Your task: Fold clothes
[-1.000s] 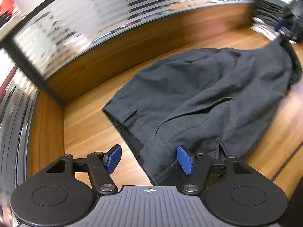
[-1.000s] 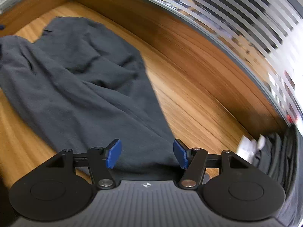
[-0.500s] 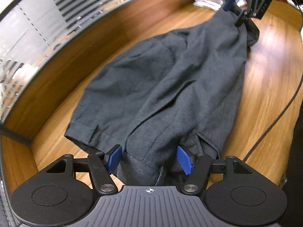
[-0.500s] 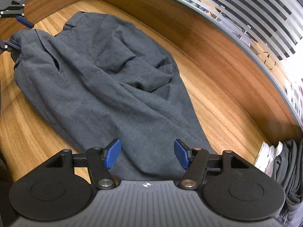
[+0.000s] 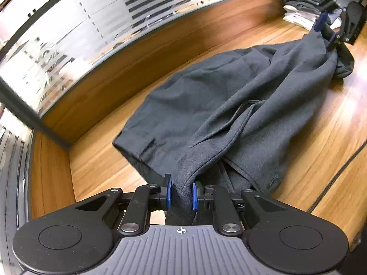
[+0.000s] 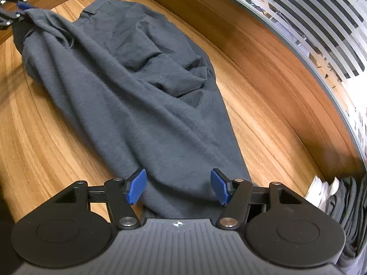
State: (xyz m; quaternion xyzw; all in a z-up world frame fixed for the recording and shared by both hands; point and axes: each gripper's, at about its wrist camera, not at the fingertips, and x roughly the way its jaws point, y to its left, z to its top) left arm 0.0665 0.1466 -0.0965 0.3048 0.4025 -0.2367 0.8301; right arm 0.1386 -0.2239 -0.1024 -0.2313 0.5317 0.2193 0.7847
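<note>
**Left tongs closing on waist end of grey trousers, right tongs spread over the other end**

Wood-grain worktop (image 5: 96, 167) with a raised wooden lip behind it and striped frosted glass (image 5: 96, 29) above that; warm, glossy planks, some glare at right of the left wrist view.

Dark grey trousers (image 5: 229, 105) lie stretched lengthwise across the worktop, centre of both views. Soft matte woven fabric, rumpled, with diagonal drape lines and a bunched fold in the middle. A belt loop and pocket slit show at the near end in the left view, so that reads as the waist.

Left tongs (image 5: 181, 194), bottom centre of the left view: jaws closing, nearly together, a bunched ridge of waist fabric between the blue ribbed pads and touching both. Cloth is tented up toward them, likely lifted to pull the garment taut for a fold.

Right tongs (image 6: 179, 186), bottom centre of the right view: spread wide, pads on either side of the narrow end of the trousers, not pinching. Fabric passes under the gap; whether the pads touch it I can't tell. In the left view they sit at upper right by that same end. Judgement: positioned to grab next so both ends can be carried together.

Stack of folded clothes (image 5: 300, 2), dark over white, upper right of the left view, probably the finished pile. Thin dark cable (image 5: 337, 176) runs across the worktop at lower right.
</note>
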